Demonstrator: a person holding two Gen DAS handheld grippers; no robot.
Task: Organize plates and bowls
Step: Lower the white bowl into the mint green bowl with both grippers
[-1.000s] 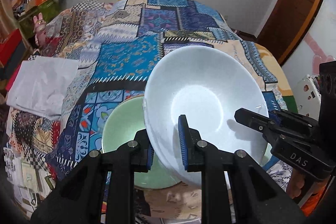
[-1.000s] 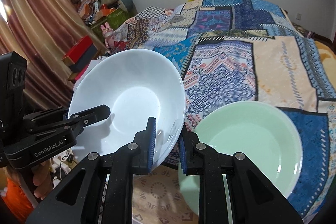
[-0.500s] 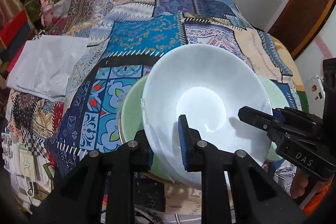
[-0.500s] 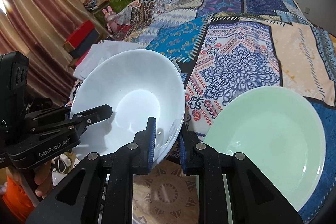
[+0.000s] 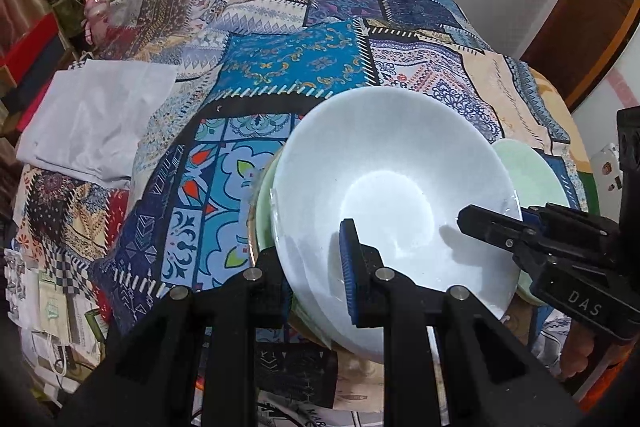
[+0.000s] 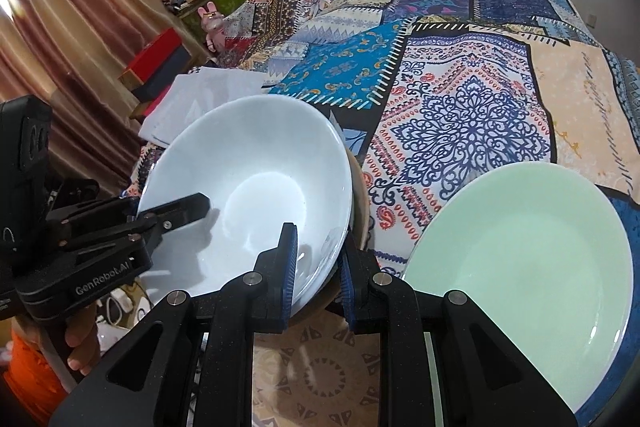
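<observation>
A white bowl is held by both grippers above the patchwork cloth. My left gripper is shut on its near rim; it shows in the right wrist view at the bowl's left rim. My right gripper is shut on the bowl's right rim; it shows in the left wrist view. A pale green plate lies on the cloth to the right of the bowl. In the left wrist view the green plate peeks out from under the bowl on both sides.
The patchwork cloth covers the whole surface. A folded white cloth lies at the left. Boxes and clutter stand beyond the left edge by a curtain. A wooden door is at the right.
Both grippers have carried the white bowl forward and over the green plate; in the left wrist view the bowl now covers most of the plate.
</observation>
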